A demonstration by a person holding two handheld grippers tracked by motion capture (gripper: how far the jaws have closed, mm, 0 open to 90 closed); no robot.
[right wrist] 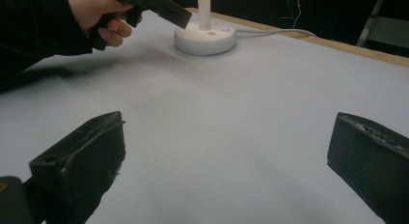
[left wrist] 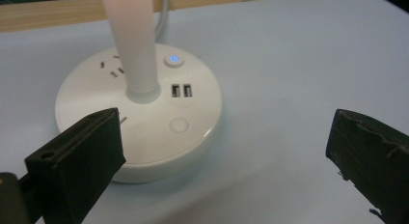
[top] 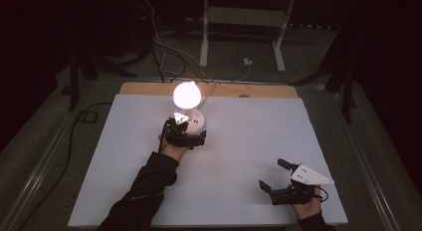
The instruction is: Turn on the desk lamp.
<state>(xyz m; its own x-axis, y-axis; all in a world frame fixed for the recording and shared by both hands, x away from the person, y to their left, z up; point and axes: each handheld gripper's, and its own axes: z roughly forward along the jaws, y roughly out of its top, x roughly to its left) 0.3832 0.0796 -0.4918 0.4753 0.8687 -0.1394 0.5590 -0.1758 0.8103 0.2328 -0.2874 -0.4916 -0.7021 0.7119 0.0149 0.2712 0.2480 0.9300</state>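
A small white lamp stands at the back middle of the white table, its bulb (top: 187, 94) lit and glowing. Its round base (left wrist: 140, 113) carries sockets, two USB ports and a button (left wrist: 174, 60) with a blue light. My left gripper (top: 188, 134) hovers open just in front of the base, jaws wide apart with nothing between them. In the right gripper view the lamp base (right wrist: 205, 38) sits far off, with the left hand and its gripper (right wrist: 159, 6) beside it. My right gripper (top: 272, 176) rests open near the table's front right, apart from the lamp.
The white board (top: 239, 156) lies on a wooden tabletop (top: 149, 88) whose strip shows along the back. The lamp's cable (right wrist: 275, 32) runs off to the back. Beyond the table stand a white frame (top: 244, 22) and loose cables on the dark floor.
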